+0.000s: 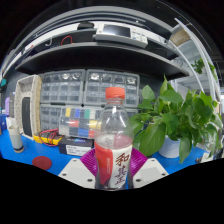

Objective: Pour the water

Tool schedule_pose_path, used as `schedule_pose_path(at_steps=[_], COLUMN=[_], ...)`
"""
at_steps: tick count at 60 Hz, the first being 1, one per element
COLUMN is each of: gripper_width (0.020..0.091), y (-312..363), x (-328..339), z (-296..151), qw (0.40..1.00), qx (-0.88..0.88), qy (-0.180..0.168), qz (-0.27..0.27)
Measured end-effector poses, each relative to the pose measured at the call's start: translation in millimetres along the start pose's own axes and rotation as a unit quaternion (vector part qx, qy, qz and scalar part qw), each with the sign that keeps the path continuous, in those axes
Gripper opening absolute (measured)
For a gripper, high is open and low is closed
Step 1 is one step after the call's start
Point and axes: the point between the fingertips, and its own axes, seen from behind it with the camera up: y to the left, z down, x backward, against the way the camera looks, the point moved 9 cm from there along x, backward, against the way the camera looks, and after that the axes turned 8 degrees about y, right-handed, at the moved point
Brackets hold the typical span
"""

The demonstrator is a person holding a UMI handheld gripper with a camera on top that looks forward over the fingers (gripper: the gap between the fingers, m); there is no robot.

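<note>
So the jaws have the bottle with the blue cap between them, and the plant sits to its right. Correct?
Not quite: the bottle has a red cap, not blue, as the gripper view shows. It does stand between the jaws, and the plant is to its right.

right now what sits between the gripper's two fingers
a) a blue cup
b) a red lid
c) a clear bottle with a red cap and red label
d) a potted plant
c: the clear bottle, with its red cap and red label, stands upright between the gripper fingers, the pink pads close at either side of its lower body; the potted plant stands off to the side.
</note>
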Motion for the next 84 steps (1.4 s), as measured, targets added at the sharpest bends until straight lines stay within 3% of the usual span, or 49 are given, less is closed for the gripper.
schedule_pose_path(at_steps=[13,19,33,52,53,75,84], gripper_width=[0.0375,0.0374,0.0374,0.0375,0.0376,0.0373,0.0373], y=[72,136,258,404,389,449,459], x=[-16,-20,-44,-67,-53,-68,-71], z=[-55,-88,-153,-191,-171,-173,-172], qw=[0.998,0.991,0.930,0.769,0.759,0.523,0.480], qx=[0.056,0.134,0.367,0.634,0.647,0.836,0.859], qy=[0.020,0.022,-0.006,-0.075,-0.076,-0.140,-0.149], qz=[0.015,0.007,0.009,0.024,0.026,0.082,0.101])
